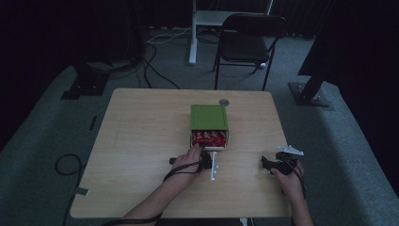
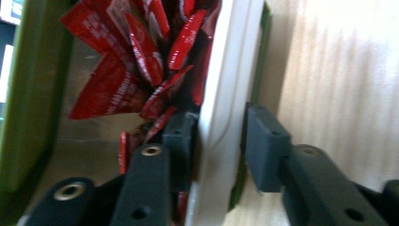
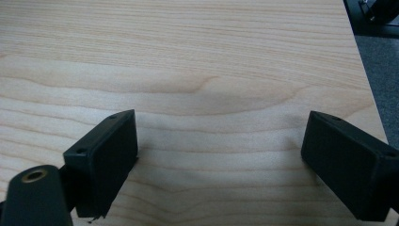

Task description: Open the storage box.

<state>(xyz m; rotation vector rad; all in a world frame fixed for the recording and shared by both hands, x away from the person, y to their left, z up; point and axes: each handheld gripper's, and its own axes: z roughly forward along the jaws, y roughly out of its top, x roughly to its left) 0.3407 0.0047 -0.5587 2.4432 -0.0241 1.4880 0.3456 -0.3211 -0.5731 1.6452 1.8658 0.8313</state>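
Note:
A green box (image 1: 209,117) stands in the middle of the wooden table (image 1: 141,141), and its drawer (image 1: 210,138) is pulled out toward me, full of red packets (image 2: 122,70). My left gripper (image 1: 204,157) is at the drawer's near end. In the left gripper view the left gripper (image 2: 219,136) is shut on the drawer's white front wall (image 2: 226,70), one jaw inside among the packets and one outside. My right gripper (image 1: 270,165) rests low at the table's right, its jaws open. The right gripper view shows the right gripper (image 3: 221,141) with bare wood between the jaws.
A small grey disc (image 1: 224,102) lies just behind the box near the table's far edge. Beyond the table stand a dark folding chair (image 1: 249,37) and a white post (image 1: 193,33). Cables (image 1: 155,70) trail over the floor at the back left.

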